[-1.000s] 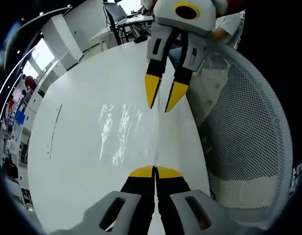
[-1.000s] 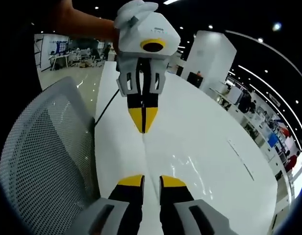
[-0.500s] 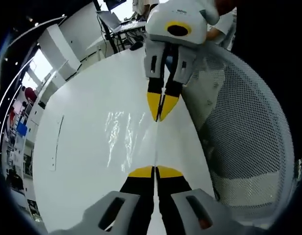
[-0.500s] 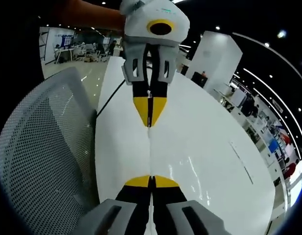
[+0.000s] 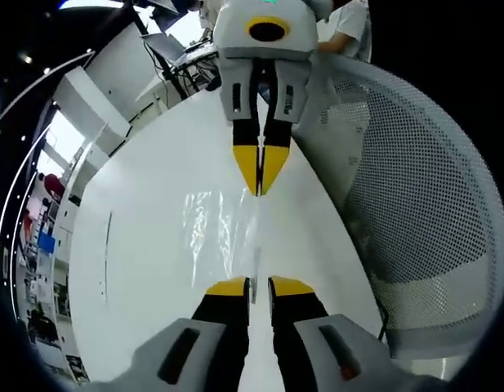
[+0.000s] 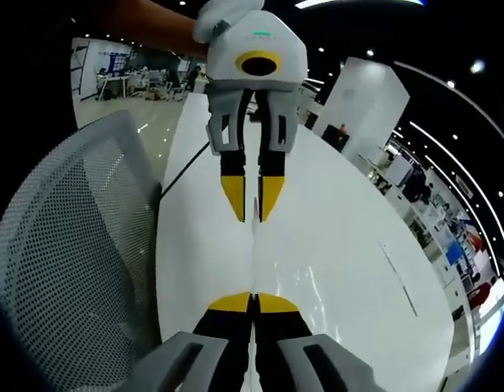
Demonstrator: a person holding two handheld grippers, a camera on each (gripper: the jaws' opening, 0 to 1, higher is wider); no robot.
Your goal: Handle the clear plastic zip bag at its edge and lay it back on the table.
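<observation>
The clear plastic zip bag [image 5: 220,230] lies crinkled and shiny on the white table [image 5: 145,163], its straight edge [image 6: 253,255] running between the two grippers. In the left gripper view my left gripper [image 5: 258,287] stands open, yellow tips apart on either side of the edge. My right gripper [image 5: 258,173] comes in from the top, shut on the far end of that edge. In the right gripper view the right gripper [image 6: 253,302] is pinched on the edge, and the left gripper [image 6: 252,198] hangs opposite with its tips apart.
A grey mesh chair back [image 5: 415,188] stands close along the table's side [image 6: 68,245]. A thin dark strip [image 5: 107,255] lies on the table top [image 6: 396,267]. Desks and a person in a white shirt [image 5: 350,33] are beyond the table's end.
The right gripper, open a second ago, has shut on the bag's edge. The left gripper, shut on the edge until half a second ago, has now opened and let go.
</observation>
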